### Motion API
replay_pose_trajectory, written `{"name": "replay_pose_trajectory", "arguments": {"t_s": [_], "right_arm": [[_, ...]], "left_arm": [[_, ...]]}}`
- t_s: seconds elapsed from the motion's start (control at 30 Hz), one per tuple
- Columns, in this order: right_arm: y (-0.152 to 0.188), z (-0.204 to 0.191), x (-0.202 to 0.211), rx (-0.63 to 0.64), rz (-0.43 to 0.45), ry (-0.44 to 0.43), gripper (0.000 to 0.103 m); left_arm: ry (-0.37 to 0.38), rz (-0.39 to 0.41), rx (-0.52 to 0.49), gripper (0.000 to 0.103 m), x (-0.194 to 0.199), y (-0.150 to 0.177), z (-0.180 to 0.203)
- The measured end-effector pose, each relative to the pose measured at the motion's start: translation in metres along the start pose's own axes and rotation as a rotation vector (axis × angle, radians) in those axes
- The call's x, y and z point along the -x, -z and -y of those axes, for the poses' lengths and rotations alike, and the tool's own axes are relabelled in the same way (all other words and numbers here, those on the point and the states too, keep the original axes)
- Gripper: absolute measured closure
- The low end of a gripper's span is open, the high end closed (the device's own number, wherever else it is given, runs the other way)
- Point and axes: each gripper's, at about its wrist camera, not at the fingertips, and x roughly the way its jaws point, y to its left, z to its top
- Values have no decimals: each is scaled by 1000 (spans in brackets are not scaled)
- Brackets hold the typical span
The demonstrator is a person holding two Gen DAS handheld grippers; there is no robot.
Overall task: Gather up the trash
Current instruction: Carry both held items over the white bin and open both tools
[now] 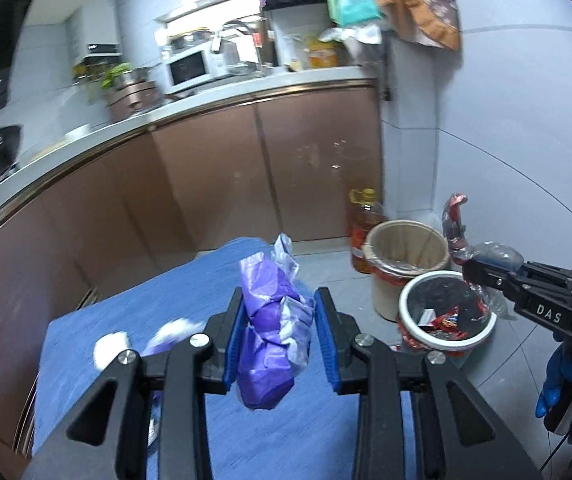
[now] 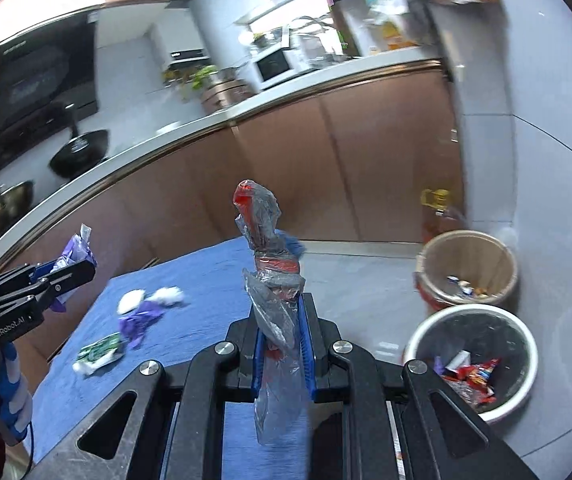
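My left gripper [image 1: 279, 312] is shut on a crumpled purple plastic bag [image 1: 269, 328], held above the blue-covered table [image 1: 133, 320]. My right gripper [image 2: 283, 320] is shut on a twisted clear plastic wrapper with red print [image 2: 269, 264]. In the left wrist view the right gripper [image 1: 470, 272] hangs over the white-rimmed trash bin [image 1: 414, 300] with that wrapper [image 1: 456, 224]. The left gripper [image 2: 85, 268] with its purple bag [image 2: 79, 246] shows at the left of the right wrist view. White tissue wads [image 2: 169, 295], a purple scrap [image 2: 141, 320] and a green wrapper [image 2: 99, 350] lie on the table [image 2: 205, 312].
A tan bin [image 2: 498, 264] with some scraps stands behind the white-rimmed bin [image 2: 426, 332] on the grey floor. A yellow-capped oil bottle [image 1: 362, 220] stands by brown cabinets [image 1: 306, 160]. The counter holds a microwave [image 1: 189, 66], pots and a black pan [image 2: 81, 152].
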Motion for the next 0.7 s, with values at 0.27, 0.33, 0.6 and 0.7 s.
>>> {"name": "replay_pose_trajectory", "arguments": {"t_s": [0.27,0.33,0.6,0.7], "right_arm": [[7,74,-14,-119,-21,119,88],[9,87,-19,-136,-27,148,88],[29,160,-48,-223,-81,288,87],[37,181,-59,-257,-105,320,86]], "left_arm": [[150,-65,-77,72,-77,-35,69],[186,-77,-91,72,-97,-42,87],[318,-174,-98,72,-190,-63,169],[340,-214,-89,72,-221,-64,190]]}}
